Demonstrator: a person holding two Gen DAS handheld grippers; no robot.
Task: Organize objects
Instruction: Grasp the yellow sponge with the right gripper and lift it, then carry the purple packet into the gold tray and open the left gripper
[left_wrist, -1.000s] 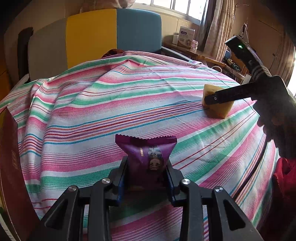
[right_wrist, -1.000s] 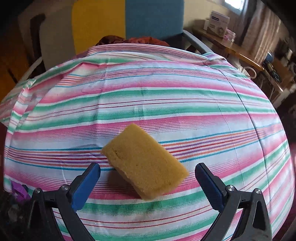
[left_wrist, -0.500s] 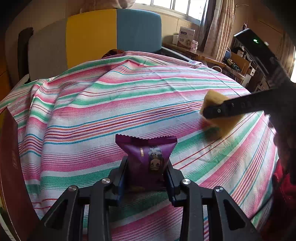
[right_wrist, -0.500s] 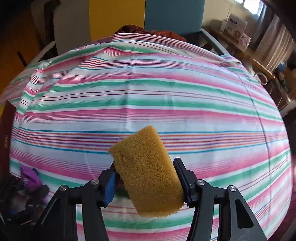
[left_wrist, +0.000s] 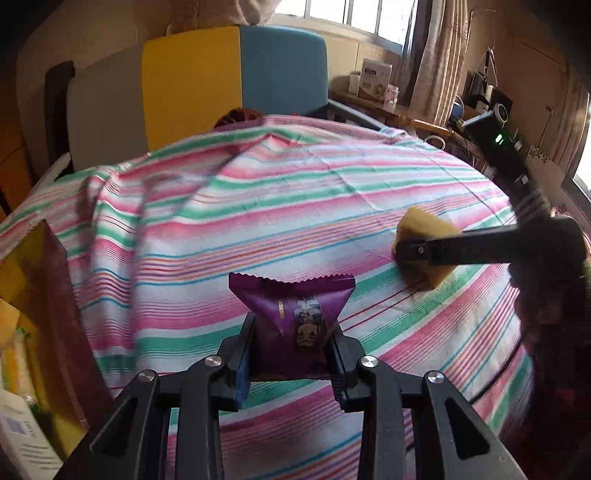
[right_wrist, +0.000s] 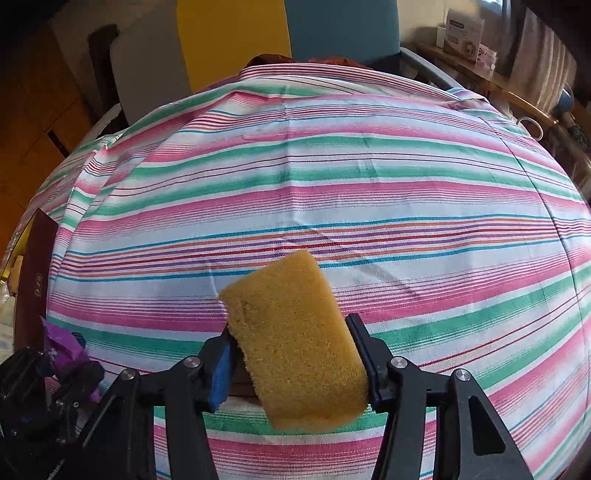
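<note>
Step in hand, judged: carry both items toward box (left_wrist: 44, 295) at left table edge; keep grips firm, lift clear of striped cloth (right_wrist: 332, 177).
Left gripper (left_wrist: 291, 350): jaws nearly closed, clamping purple snack packet (left_wrist: 295, 314), held above table.
Right gripper (right_wrist: 295, 354): jaws just closing, now pinching yellow sponge (right_wrist: 295, 343), tilted.

Cloth (right_wrist: 332, 166): I see pink, green, white stripes
Sponge (right_wrist: 291, 339): yellow
Snack packet (left_wrist: 295, 317): purple
Chair panels (left_wrist: 236, 77): yellow, blue
</note>
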